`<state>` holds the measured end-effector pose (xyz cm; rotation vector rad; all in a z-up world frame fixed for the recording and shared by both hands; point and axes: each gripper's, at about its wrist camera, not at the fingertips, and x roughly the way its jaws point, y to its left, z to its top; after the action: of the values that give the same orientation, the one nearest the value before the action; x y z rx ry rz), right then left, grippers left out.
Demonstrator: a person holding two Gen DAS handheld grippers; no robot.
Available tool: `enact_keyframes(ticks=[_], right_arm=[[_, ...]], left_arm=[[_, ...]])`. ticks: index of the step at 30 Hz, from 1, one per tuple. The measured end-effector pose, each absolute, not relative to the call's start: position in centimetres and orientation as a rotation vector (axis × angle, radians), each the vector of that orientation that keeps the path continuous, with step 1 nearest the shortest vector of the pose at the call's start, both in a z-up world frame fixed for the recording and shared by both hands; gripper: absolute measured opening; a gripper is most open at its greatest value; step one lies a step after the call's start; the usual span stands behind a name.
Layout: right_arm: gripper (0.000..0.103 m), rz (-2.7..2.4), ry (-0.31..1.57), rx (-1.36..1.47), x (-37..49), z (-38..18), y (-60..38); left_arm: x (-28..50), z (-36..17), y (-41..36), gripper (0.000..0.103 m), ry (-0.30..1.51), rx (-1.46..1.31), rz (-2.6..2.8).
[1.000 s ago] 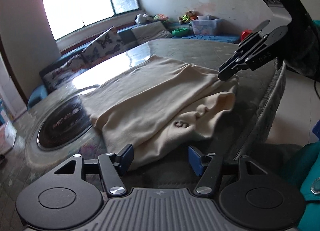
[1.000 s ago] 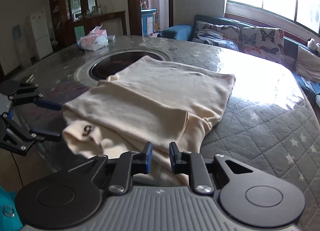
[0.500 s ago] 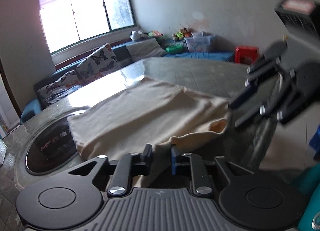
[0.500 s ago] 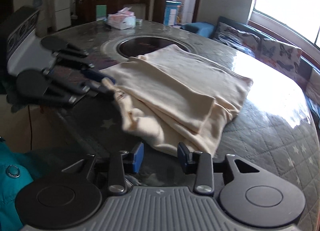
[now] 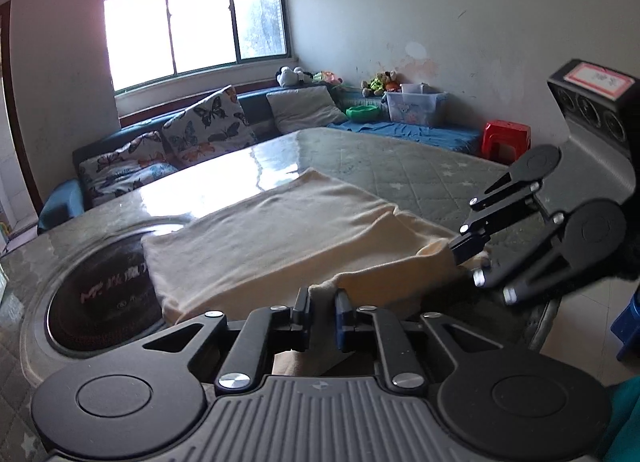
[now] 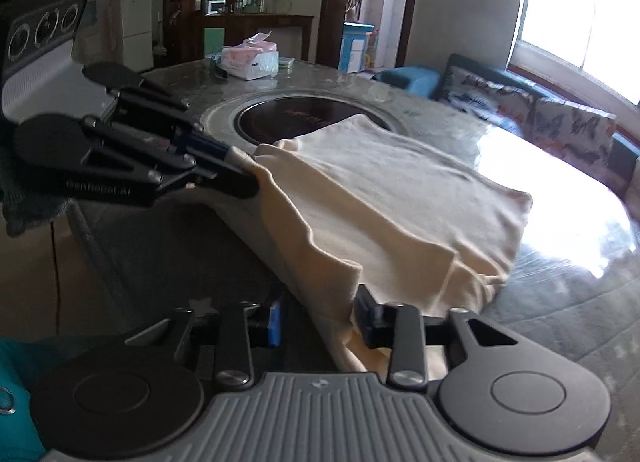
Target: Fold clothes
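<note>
the cream garment (image 6: 400,189) lies partly folded on the desk (image 6: 560,302), stretching away from both claws. the left claw (image 5: 322,304) is clamped on its near hem; the right claw (image 6: 318,320) is apart, straddling that hem's other corner.

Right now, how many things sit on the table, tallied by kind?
Cream garment: 1
Tissue pack: 1
Built-in cooktop: 1
Total: 3
</note>
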<state>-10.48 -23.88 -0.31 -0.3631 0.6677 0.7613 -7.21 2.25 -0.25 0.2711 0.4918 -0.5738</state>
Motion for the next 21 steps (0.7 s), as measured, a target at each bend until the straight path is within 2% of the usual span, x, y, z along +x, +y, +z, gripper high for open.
enact_keyframes(ticks=[2,5,12,13,15,17,18,21], right_arm=[[0.013,0.746,0.668,-0.353,-10.3,-0.2,-24.0],[0.010,0.743,0.662,-0.313,-10.0,0.5,-24.5],[0.010,0.737,0.629,-0.277,-9.7,1.5,-24.6],[0.010,0.736,0.628,-0.275,-9.7,1.5,-24.6],[0.008,0.733,0.625,-0.267,-9.8,1.5,-24.6],[0.008,0.732,0.619,-0.259,-10.0,1.5,-24.7],[0.008,0.733,0.617,-0.257,-10.1,1.6,-24.7],[0.007,0.738,0.594,-0.254,-10.7,2.2,-25.0]], left_arm=[[-7.7,-0.5,2.5,0.021,0.497,0.284,-0.567],[-8.5,-1.0,3.0,0.052,0.495,0.311,-0.544],[-9.6,-2.6,3.1,0.052,0.475,0.432,-0.498],[-9.6,-2.6,3.1,0.050,0.473,0.438,-0.497],[-9.6,-2.7,3.1,0.026,0.470,0.449,-0.495],[-9.7,-2.8,3.2,0.014,0.466,0.461,-0.493],[-9.7,-2.8,3.2,0.010,0.464,0.467,-0.492],[-10.1,-2.4,3.3,0.007,0.451,0.467,-0.491]])
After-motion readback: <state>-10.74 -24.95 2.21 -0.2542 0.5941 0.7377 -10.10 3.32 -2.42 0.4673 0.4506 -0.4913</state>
